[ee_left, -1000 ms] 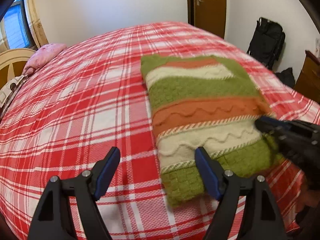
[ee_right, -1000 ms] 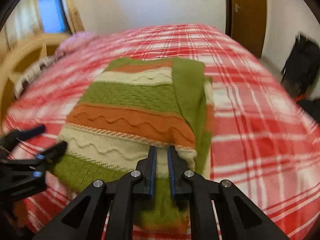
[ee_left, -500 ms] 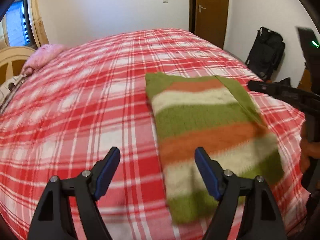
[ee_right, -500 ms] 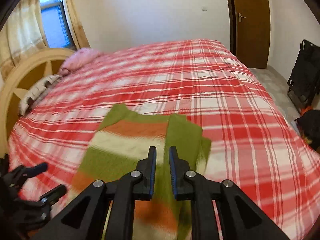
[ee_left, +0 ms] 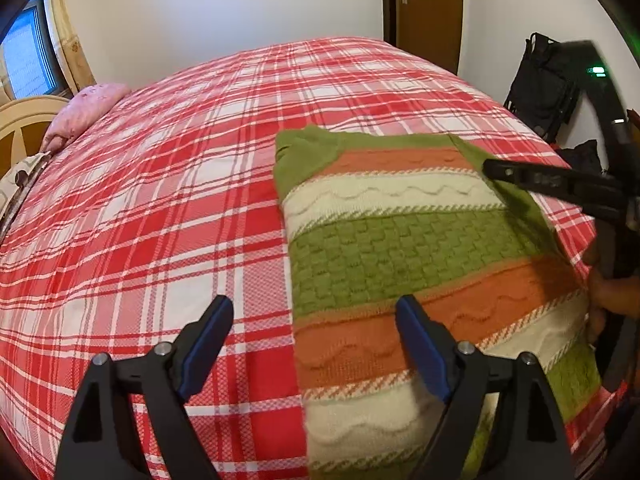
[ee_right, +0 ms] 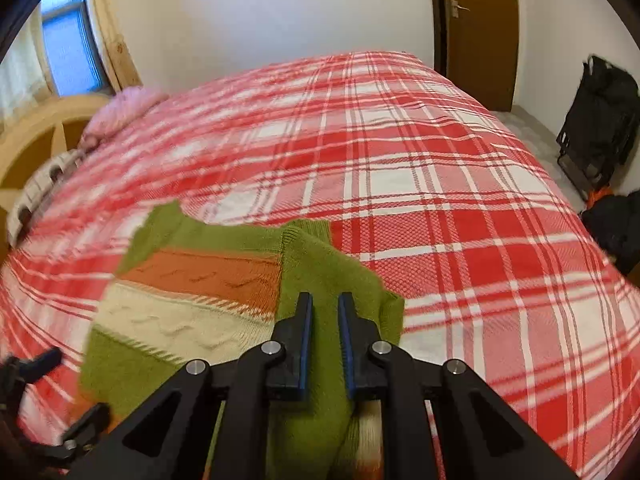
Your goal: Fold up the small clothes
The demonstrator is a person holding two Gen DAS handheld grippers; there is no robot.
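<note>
On the near right part of the bed (ee_left: 168, 184) lies the striped knitted sweater (ee_left: 400, 248), partly folded, with one green sleeve (ee_right: 320, 280) turned in over its right side. It looks thick and soft, a chunky knit in green, orange and cream bands; it should be light to lift, limp rather than stiff, and likely to sag or stretch if hauled by a single point. The wool ought to grip well between rubbery pads, and nothing about it seems fragile. The best holds are probably the hem corners or the folded side edges, taken through all layers so the sleeve stays tucked. The left gripper (ee_left: 316, 344) hangs above the sweater's left edge with its jaws widening and nothing pinched between them. The right gripper (ee_right: 325, 320) sits over the green sleeve with its jaws drawn almost together and only a narrow slot left, holding nothing that can be seen. The red and white plaid bedspread (ee_right: 460, 200) is flat and smooth, a soft surface that gives under pressure. A pink pillow (ee_left: 86, 110) rests by the pale headboard (ee_left: 20, 124), a brown door (ee_left: 428, 12) stands beyond the bed, and a black bag (ee_right: 600, 120) leans against the wall.
</note>
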